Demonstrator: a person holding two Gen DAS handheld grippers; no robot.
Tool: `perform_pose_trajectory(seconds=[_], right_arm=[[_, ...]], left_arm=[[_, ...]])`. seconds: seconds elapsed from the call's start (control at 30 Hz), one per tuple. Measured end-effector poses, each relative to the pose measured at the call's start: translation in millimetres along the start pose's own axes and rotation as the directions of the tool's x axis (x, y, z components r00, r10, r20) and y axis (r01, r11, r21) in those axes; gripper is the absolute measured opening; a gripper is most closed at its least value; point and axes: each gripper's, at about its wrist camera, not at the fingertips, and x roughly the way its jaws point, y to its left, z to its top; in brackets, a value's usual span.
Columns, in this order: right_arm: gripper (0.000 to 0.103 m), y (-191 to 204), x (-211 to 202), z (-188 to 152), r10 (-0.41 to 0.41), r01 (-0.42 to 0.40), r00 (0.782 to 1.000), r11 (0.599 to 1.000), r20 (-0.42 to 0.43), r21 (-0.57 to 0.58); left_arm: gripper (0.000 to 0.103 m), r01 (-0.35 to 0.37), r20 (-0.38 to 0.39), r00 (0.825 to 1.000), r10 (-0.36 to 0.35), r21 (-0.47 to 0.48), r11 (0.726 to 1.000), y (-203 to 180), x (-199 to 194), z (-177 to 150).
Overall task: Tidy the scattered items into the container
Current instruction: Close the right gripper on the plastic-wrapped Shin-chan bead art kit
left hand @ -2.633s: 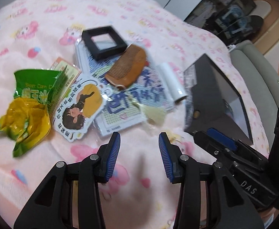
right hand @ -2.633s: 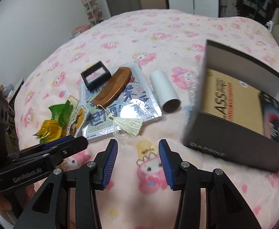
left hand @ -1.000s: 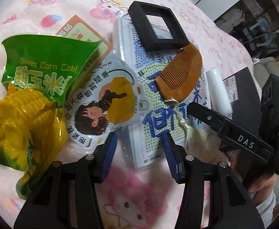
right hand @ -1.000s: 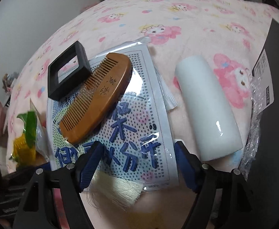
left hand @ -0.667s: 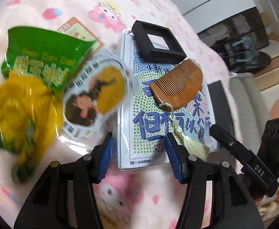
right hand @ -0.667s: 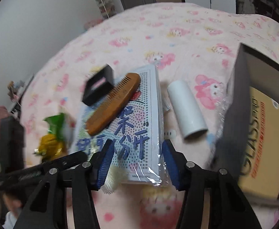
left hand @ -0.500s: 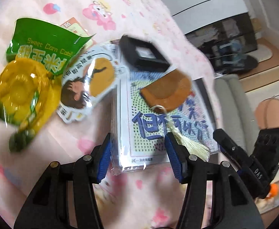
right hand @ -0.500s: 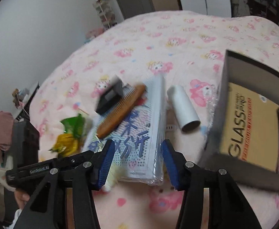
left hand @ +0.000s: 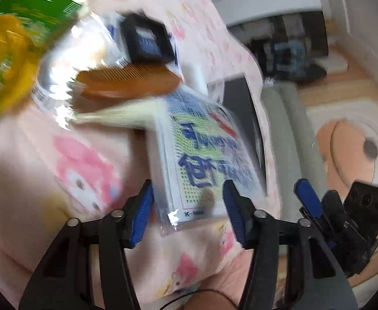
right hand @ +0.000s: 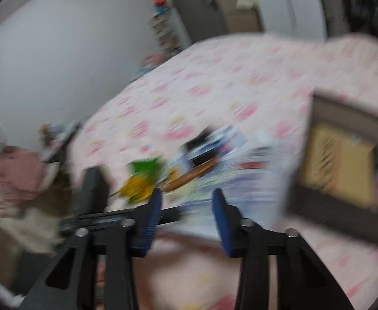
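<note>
My left gripper (left hand: 187, 210) holds a plastic-wrapped cross-stitch kit (left hand: 204, 165) by its near edge, between blue pads, tilted up off the pink bedspread (left hand: 85, 170). A wooden comb (left hand: 129, 85) with a cream tassel and a small black frame (left hand: 147, 38) slide on its far end. My right gripper (right hand: 186, 217) also has the kit (right hand: 240, 191) between its pads; the view is badly blurred. The dark box (right hand: 344, 160) lies at the right, open, with a tan sheet inside; its edge shows in the left wrist view (left hand: 243, 118).
A green and yellow corn snack bag (left hand: 10, 38) lies at the far left, also in the right wrist view (right hand: 142, 178). A white roll (left hand: 196, 75) lies behind the kit. The bed edge and floor (left hand: 344, 129) are at the right.
The kit has been lifted and tipped toward the box, with the comb and frame sliding on it. Both cameras swing quickly; the snack bag has stayed on the bed.
</note>
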Motion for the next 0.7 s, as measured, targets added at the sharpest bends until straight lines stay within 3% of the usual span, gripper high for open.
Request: perform_pose_trajectory(seconds=[0.07, 0.27, 0.4, 0.5, 0.6, 0.7], right_arm=[[0.034, -2, 9, -15, -0.018, 0.018, 0.999, 1.000, -0.033, 0.006], [0.034, -50, 18, -42, -0.144, 0.153, 0.987, 0.980, -0.074, 0.126], [0.035, -80, 24, -47, -0.208, 0.222, 0.974, 0.958, -0.091, 0.180], [0.041, -98, 40, -51, -0.222, 0.246, 0.966, 0.947, -0.131, 0.208], [0.043, -113, 68, -53, -0.205, 0.246, 0.958, 0.947, -0.200, 0.208], [0.048, -121, 89, -53, -0.147, 0.195, 0.966, 0.954, -0.213, 0.226]], left_arm=[[0.055, -0.100, 0.000, 0.995, 0.100, 0.033, 0.994, -4, 4, -2], [0.054, -0.154, 0.030, 0.988, 0.153, 0.025, 0.988, 3, -5, 3], [0.054, -0.227, 0.095, 0.971, 0.221, 0.063, 0.972, -3, -13, 6], [0.054, -0.247, 0.121, 0.964, 0.237, 0.076, 0.966, -2, -16, 6], [0.054, -0.260, 0.098, 0.962, 0.253, 0.068, 0.963, 9, -8, 2], [0.054, -0.291, 0.079, 0.956, 0.284, 0.092, 0.952, 5, 7, 4]])
